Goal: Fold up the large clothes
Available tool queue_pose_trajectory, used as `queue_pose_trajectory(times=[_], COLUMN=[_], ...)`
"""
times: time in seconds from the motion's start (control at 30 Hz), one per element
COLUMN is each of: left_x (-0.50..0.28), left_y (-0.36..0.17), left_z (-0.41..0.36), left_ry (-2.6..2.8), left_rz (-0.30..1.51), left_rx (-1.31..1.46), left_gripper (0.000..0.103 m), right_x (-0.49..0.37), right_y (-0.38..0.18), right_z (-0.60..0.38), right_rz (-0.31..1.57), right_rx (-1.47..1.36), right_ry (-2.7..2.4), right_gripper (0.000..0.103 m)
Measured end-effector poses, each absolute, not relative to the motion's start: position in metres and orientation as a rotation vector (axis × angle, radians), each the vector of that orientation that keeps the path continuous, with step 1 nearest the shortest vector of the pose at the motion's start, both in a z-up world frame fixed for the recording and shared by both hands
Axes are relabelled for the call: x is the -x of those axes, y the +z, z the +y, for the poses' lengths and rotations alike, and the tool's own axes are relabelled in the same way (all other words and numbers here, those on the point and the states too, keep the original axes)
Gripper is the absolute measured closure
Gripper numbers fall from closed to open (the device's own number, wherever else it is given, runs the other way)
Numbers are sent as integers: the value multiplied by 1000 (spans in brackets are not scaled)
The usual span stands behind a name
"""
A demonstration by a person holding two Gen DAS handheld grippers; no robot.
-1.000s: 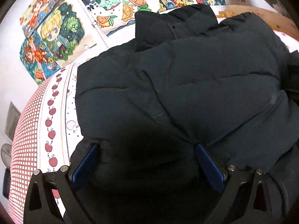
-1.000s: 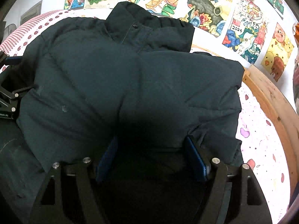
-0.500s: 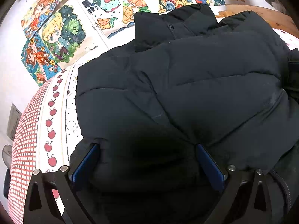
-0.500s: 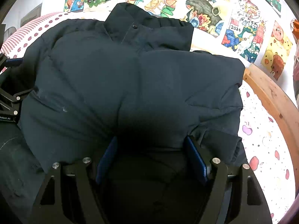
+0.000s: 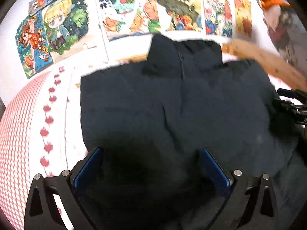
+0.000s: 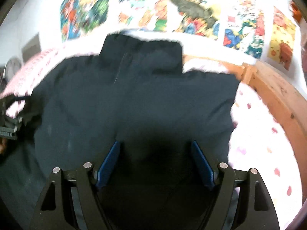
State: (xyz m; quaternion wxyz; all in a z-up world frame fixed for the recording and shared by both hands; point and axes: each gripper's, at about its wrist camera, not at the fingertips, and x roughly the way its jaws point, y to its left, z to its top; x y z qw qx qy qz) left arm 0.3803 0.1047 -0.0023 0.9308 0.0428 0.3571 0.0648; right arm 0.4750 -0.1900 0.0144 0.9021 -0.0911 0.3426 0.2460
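left tongs (image 5: 151,164): spread wide, gripping nothing
right tongs (image 6: 155,160): spread wide, gripping nothing
jacket (image 5: 172,103): under and ahead of both tongs
risk: puffy fold springing apart once unpressed

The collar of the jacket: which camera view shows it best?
The left wrist view. The collar is sharper there, and the zip line down its middle shows. The right wrist view shows the whole collar too, but with more motion blur.

A dark puffy jacket (image 5: 172,115) lies spread on the bed, collar apparently toward the wall.
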Motion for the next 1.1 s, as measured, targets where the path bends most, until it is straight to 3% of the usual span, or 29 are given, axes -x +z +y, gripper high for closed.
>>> queue_pose_trajectory(times=[0.23, 0.53, 0.6, 0.7, 0.77, 0.8, 0.83, 0.87, 0.97, 1.1], left_x=[-456, -568, -583, -601, -609, -612, -613, -612, -595, -564], left_y=[57, 69, 66, 56, 50, 46, 43, 42, 45, 52], left_z=[115, 132, 131, 128, 127, 127, 126, 125, 119, 122], left_ry=[218, 249, 248, 228, 209, 200, 182, 169, 147, 105], left_rz=[585, 525, 529, 558, 586, 604, 613, 608, 540, 497], left_rx=[-24, 115, 126, 139, 155, 164, 167, 164, 102, 123], left_gripper=[0, 0, 2, 23, 52, 62, 83, 93, 95, 96], right_x=[-572, -672, -680, -692, -693, -692, -689, -687, -670, -647], right_y=[44, 11, 6, 3, 4, 5, 5, 7, 13, 22], right_z=[-167, -126, -123, -118, -116, -114, -111, -112, -118, -127], right_rz=[670, 724, 728, 741, 732, 722, 714, 707, 671, 639], right_rx=[-36, -245, -272, -290, -290, -283, -265, -255, -252, -213], right_ry=[462, 421, 409, 383, 389, 401, 413, 417, 432, 491], right_gripper=[25, 25, 32, 55, 68, 75, 78, 82, 89, 91])
